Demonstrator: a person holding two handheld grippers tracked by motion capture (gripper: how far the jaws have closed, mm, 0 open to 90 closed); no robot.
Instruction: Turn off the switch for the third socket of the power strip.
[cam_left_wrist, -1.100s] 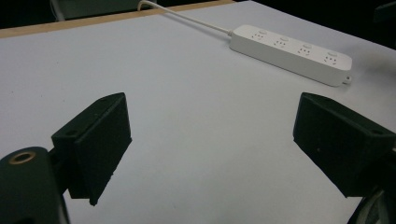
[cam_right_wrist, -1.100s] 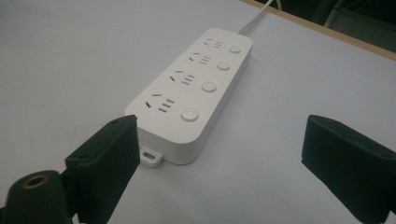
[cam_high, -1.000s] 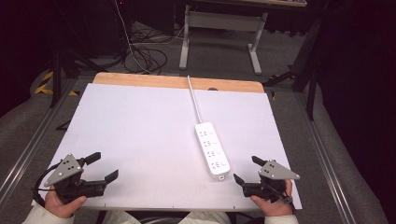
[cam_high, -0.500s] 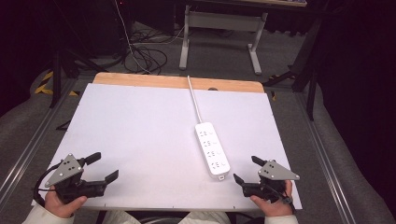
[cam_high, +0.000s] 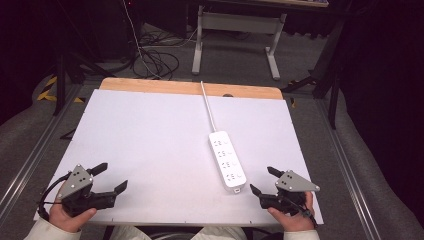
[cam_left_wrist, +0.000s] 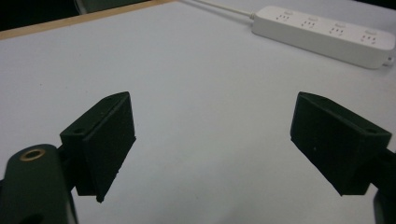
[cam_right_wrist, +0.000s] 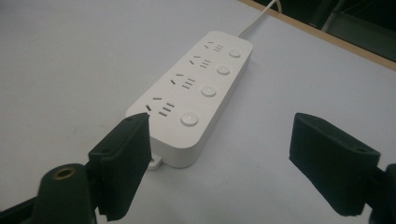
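so far nothing has changed: over the last second the power strip (cam_high: 227, 159) and both of your grippers have kept their places, which suggests you are poised at the start and no contact has been made yet.

your left gripper (cam_high: 110, 177) rests at the near left corner of the white table (cam_high: 150, 130), released, jaws spread wide with only bare tabletop between them. your right gripper (cam_high: 264, 181) sits at the near right corner, also released and holding nothing — its jaws frame the near end of the strip in the right gripper view, but they are not touching it.

the white four-outlet strip lies flat on the right half of the table, running from near the middle down toward your right hand, its near end just beside the right gripper. each outlet has a round button (cam_right_wrist: 189, 118) next to it. the white cord (cam_high: 209, 107) leaves the far end and runs over the wooden back edge (cam_high: 190, 88) of the table.

nothing on the tabletop stands between either gripper and the strip. beyond the table, on the floor, there are loose cables (cam_high: 155, 55) and the legs of a white stand (cam_high: 235, 25), well apart from your work. the cord may drag if you shift the strip.
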